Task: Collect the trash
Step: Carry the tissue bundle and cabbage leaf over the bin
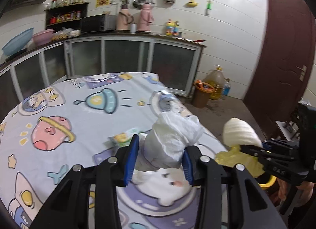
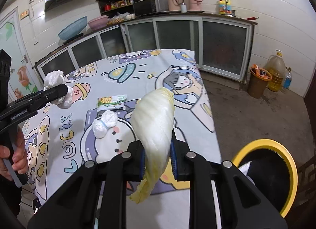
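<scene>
**Both claws loaded, lifted over the worktop edge**

Left claw (image 1: 160, 160) is clamped on a crumpled white plastic bag (image 1: 173, 140); the bag sits right between the blue pads (image 1: 131, 156), bulging up and forward past the fingertips, held clear above the cartoon-print cloth on the worktop (image 1: 79, 114). In the right wrist view the same bag (image 2: 55, 89) shows at far left in that claw, with a hand (image 2: 15, 156) on the handle.

Right claw (image 2: 158, 160) is closed tight on a pale cabbage leaf (image 2: 154, 126); the leaf's stalk end stands up and forward beyond the fingertips, its limp yellow end hangs down behind the pads. In the left wrist view the leaf (image 1: 241, 136) is at right, off the worktop edge.

Lying on the cloth: a second white knotted bag (image 2: 104, 122) and a green-yellow snack wrapper (image 2: 111, 100), both ahead and left of the right claw, untouched.

Yellow-rimmed black bin (image 2: 284, 169) stands on the floor, lower right of the right claw, near the worktop.
</scene>
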